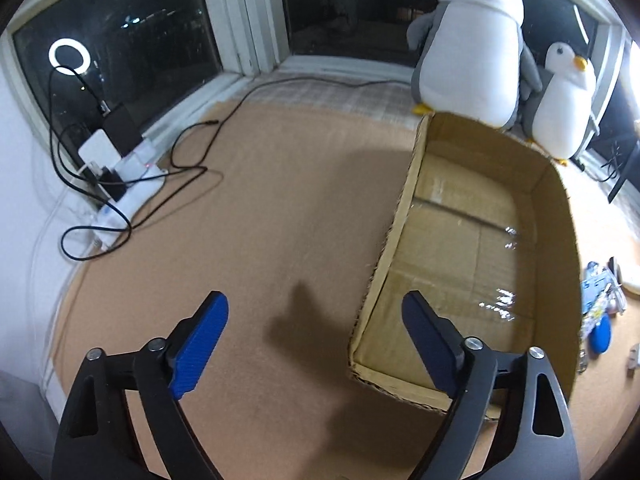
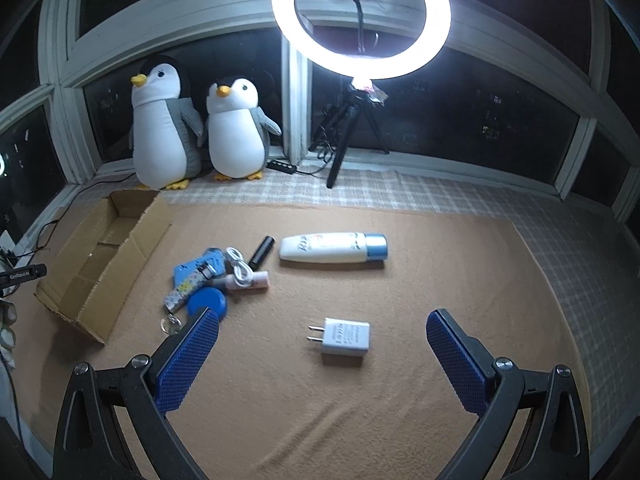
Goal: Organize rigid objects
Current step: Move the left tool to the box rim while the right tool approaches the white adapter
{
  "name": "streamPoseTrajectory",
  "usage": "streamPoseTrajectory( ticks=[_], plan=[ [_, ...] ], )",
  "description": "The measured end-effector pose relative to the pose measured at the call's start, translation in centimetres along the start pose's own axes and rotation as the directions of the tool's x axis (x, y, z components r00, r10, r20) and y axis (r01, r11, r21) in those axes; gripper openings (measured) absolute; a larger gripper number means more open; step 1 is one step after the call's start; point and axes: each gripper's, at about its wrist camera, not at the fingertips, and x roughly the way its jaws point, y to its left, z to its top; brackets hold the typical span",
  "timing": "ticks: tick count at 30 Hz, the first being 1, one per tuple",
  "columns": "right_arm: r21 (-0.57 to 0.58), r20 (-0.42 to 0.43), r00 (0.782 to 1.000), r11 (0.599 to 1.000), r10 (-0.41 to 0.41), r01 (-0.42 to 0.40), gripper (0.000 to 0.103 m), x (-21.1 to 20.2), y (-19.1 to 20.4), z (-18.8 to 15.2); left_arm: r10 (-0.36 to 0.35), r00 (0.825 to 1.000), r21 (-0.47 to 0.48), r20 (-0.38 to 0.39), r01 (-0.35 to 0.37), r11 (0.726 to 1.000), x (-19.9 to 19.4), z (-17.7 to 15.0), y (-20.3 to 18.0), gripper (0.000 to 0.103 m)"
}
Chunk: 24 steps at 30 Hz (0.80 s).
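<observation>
An open, empty cardboard box [image 1: 560, 240] lies on the tan mat; it also shows at the left of the right wrist view [image 2: 132, 240]. My left gripper [image 1: 316, 308] is open and empty, above the box's left wall. My right gripper [image 2: 322, 328] is open and empty, just above a white plug adapter [image 2: 345, 337]. Beyond it lie a white bottle with a blue cap [image 2: 334, 247], a black tube [image 2: 262, 251], a coiled white cable [image 2: 239, 270], a small pink bottle [image 2: 248, 282], a blue glue gun [image 2: 194, 270], a patterned keychain [image 2: 180, 292] and a blue disc [image 2: 208, 302].
Two plush penguins [image 2: 164, 128] [image 2: 236, 132] stand by the window behind the box. A lit ring light on a tripod [image 2: 362, 16] stands at the back. A power strip with chargers and black cables [image 1: 116, 168] lies at the mat's left edge.
</observation>
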Motion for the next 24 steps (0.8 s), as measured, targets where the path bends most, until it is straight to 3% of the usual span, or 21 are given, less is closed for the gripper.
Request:
streamPoseTrajectory(
  ticks=[2,4,8,13,18,24],
  plan=[
    [0.010,-0.017,1.000,1.000,-0.007,0.007,0.103,0.4,-1.0,-0.6,0.002,1.000,-0.001,-0.014,-0.002,1.000,0.7,-0.2,0.0,0.086],
    [0.013,-0.028,1.000,1.000,-0.012,0.013,0.103,0.8,-1.7,-1.1,-0.006,0.999,-0.002,-0.033,0.006,1.000,1.3,-0.4,0.0,0.074],
    [0.044,-0.081,0.997,0.999,-0.009,0.013,0.103,2.7,-3.0,-2.0,-0.009,0.999,0.008,-0.051,0.010,1.000,2.3,-0.4,-0.1,0.070],
    [0.102,-0.137,0.990,0.995,0.025,-0.011,0.103,5.4,-3.8,-2.6,-0.018,0.998,0.020,-0.067,0.019,1.000,3.0,-0.5,-0.7,0.054],
    [0.099,-0.168,0.985,0.995,0.035,-0.019,0.102,7.8,-3.6,-2.5,-0.028,0.997,0.034,-0.071,0.031,0.999,3.4,-0.5,-1.4,0.044],
    [0.102,-0.214,0.976,0.995,0.036,-0.014,0.088,11.0,-3.5,-2.0,-0.035,0.996,0.037,-0.083,0.038,0.999,3.8,-0.7,-1.8,0.037]
  ],
)
